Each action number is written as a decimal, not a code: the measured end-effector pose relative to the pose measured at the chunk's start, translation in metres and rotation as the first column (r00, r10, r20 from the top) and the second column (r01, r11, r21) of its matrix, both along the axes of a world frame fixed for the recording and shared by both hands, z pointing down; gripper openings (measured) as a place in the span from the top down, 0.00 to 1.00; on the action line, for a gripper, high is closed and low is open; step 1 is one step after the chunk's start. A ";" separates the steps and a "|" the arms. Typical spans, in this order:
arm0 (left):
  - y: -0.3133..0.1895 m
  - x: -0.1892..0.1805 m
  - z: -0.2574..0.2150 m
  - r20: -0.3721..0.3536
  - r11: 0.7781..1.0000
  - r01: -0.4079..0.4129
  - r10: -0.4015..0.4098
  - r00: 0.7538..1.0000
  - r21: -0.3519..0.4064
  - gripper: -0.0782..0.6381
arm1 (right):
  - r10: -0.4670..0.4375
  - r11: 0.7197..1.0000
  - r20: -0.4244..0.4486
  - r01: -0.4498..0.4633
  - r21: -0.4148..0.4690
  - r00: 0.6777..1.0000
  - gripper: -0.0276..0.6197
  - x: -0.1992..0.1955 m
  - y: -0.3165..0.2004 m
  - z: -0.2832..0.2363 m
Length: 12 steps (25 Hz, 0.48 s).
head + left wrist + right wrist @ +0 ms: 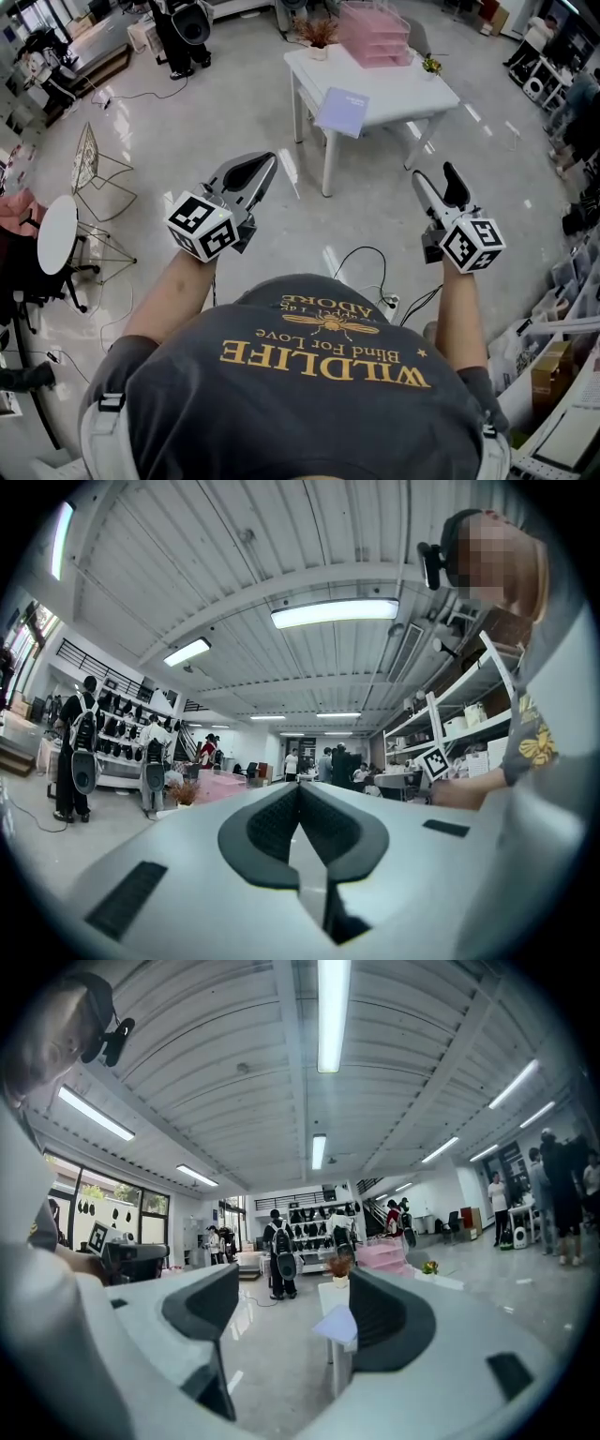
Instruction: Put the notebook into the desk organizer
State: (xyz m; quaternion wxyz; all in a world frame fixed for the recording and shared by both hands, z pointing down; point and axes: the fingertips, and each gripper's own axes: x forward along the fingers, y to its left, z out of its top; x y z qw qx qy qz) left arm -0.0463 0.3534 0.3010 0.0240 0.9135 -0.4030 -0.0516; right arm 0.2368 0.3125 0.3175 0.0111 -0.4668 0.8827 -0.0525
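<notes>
A lavender notebook point(342, 111) lies at the front edge of a white table point(403, 94), partly overhanging it. The pink desk organizer point(375, 37) stands at the table's back, with stacked trays. Both grippers are held up over the floor, well short of the table. My left gripper point(265, 167) is shut, its pads meeting with nothing between them point(300, 791). My right gripper point(437, 178) is open and empty. Between its fingers in the right gripper view point(292, 1288), the notebook point(337, 1326) and the organizer point(380, 1255) show far ahead.
A potted dry plant point(317, 33) and a small flower pot point(431, 64) stand on the table. A round white side table point(56, 234) and a wire chair point(94, 164) stand at the left. Cables point(366, 258) lie on the floor. Shelving lines the right wall, and people stand far off.
</notes>
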 end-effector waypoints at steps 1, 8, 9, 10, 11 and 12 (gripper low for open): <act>0.001 0.006 0.001 0.003 1.000 0.001 -0.001 1.000 -0.002 0.89 | -0.004 1.000 0.001 0.004 -0.003 1.000 0.41 0.005 -0.001 0.001; -0.014 0.014 0.008 0.010 1.000 0.010 -0.010 1.000 -0.016 0.89 | -0.026 0.999 0.016 0.027 -0.046 1.000 0.41 0.010 -0.022 0.015; -0.019 0.011 0.010 0.008 1.000 0.011 -0.011 1.000 -0.017 0.89 | -0.026 0.998 0.015 0.026 -0.050 1.000 0.41 0.008 -0.027 0.016; -0.025 0.009 0.011 0.004 1.000 0.009 -0.009 1.000 -0.019 0.89 | -0.024 0.998 0.014 0.025 -0.054 1.000 0.41 0.005 -0.031 0.017; -0.031 0.006 0.013 0.000 1.000 0.004 -0.004 1.000 -0.020 0.89 | -0.021 0.998 0.011 0.022 -0.057 1.000 0.41 0.002 -0.036 0.018; -0.039 0.003 0.014 -0.005 1.000 -0.003 0.003 1.000 -0.020 0.89 | -0.017 0.998 0.007 0.017 -0.060 1.000 0.41 -0.001 -0.042 0.019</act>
